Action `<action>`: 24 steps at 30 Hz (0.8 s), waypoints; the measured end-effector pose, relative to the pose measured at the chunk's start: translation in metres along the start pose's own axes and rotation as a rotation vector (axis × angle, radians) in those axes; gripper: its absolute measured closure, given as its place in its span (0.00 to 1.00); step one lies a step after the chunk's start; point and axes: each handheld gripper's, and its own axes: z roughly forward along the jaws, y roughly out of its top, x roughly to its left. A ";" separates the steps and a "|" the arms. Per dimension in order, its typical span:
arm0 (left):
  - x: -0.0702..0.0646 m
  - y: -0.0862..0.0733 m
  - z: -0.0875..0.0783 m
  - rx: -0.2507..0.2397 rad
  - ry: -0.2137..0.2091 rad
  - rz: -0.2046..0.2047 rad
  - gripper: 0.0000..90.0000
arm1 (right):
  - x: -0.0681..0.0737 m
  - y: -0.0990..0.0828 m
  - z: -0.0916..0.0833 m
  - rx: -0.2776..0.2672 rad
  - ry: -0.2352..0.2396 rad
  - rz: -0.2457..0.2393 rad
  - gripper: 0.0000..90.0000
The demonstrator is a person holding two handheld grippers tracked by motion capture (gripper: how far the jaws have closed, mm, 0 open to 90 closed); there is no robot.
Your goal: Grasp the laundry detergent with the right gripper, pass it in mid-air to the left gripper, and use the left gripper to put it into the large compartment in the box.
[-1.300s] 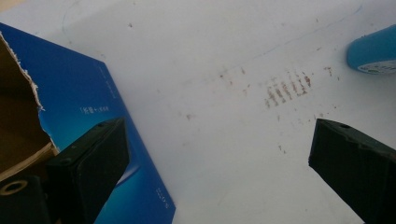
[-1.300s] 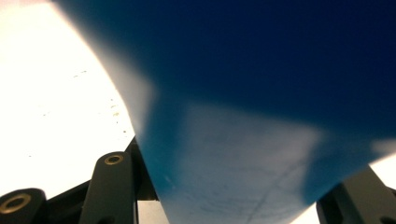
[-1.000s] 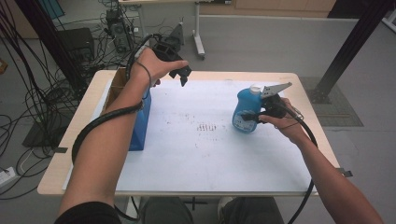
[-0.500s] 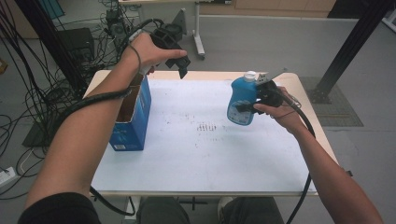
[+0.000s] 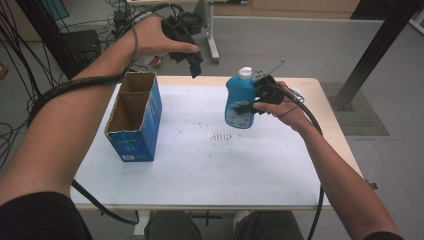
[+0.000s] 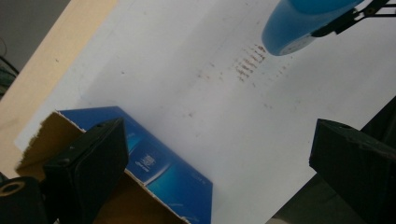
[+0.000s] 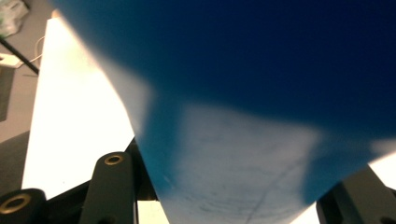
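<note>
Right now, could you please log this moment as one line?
right tongs: shut on blue bottle, lifted | left tongs: open, above open box

A white table (image 5: 200, 165) with a pale wooden edge takes up the middle of the high view. On its left part stands a blue cardboard box (image 5: 137, 132), upright, its top flaps open and its brown inside showing (the left gripper view catches a corner of it from above). A patch of small brownish marks (image 5: 220, 136) stains the tabletop near the centre. Beyond the far edge lies grey floor with a tangle of black cables (image 5: 20, 55) at left, and a dark slanted post (image 5: 372, 50) at right.
</note>
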 end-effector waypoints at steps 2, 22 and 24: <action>-0.002 0.000 -0.006 -0.001 -0.010 0.053 0.06 | 0.003 0.011 0.010 0.006 0.026 -0.028 0.49; -0.012 -0.007 -0.001 0.031 -0.054 0.226 0.06 | 0.018 0.048 0.064 0.010 0.138 -0.133 0.48; -0.015 -0.007 0.003 0.037 -0.060 0.239 0.06 | 0.021 0.050 0.068 0.014 0.154 -0.146 0.48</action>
